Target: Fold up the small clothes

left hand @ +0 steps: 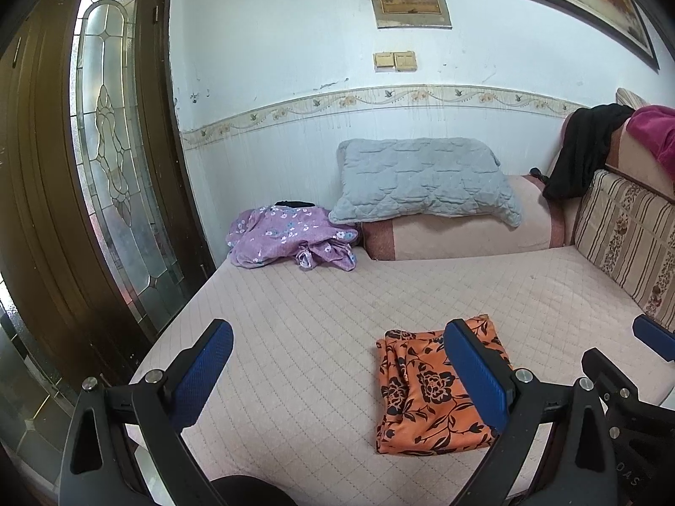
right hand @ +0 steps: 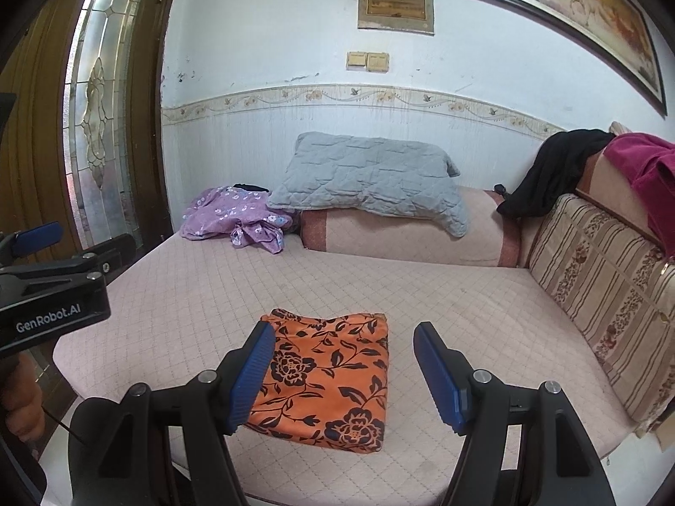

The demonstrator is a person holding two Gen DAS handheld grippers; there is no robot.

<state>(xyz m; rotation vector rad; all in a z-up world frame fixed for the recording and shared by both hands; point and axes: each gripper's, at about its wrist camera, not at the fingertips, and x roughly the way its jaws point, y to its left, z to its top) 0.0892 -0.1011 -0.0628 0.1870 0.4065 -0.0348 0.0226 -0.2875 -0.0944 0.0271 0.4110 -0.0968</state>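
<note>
An orange garment with black flowers (left hand: 426,392) lies folded into a flat rectangle on the pink quilted bed (left hand: 295,316); it also shows in the right wrist view (right hand: 329,379). My left gripper (left hand: 337,371) is open and empty, held above the bed to the left of the garment. My right gripper (right hand: 344,373) is open and empty, held just above the garment's near part. A crumpled purple floral garment (left hand: 291,238) lies at the far left of the bed, also in the right wrist view (right hand: 236,217).
A grey quilted pillow (left hand: 422,181) rests on a bolster (left hand: 460,236) by the wall. A striped sofa back (right hand: 599,286) lines the right side, with black (right hand: 544,173) and magenta (right hand: 649,177) cloths draped over it. A wooden door (left hand: 63,168) stands left.
</note>
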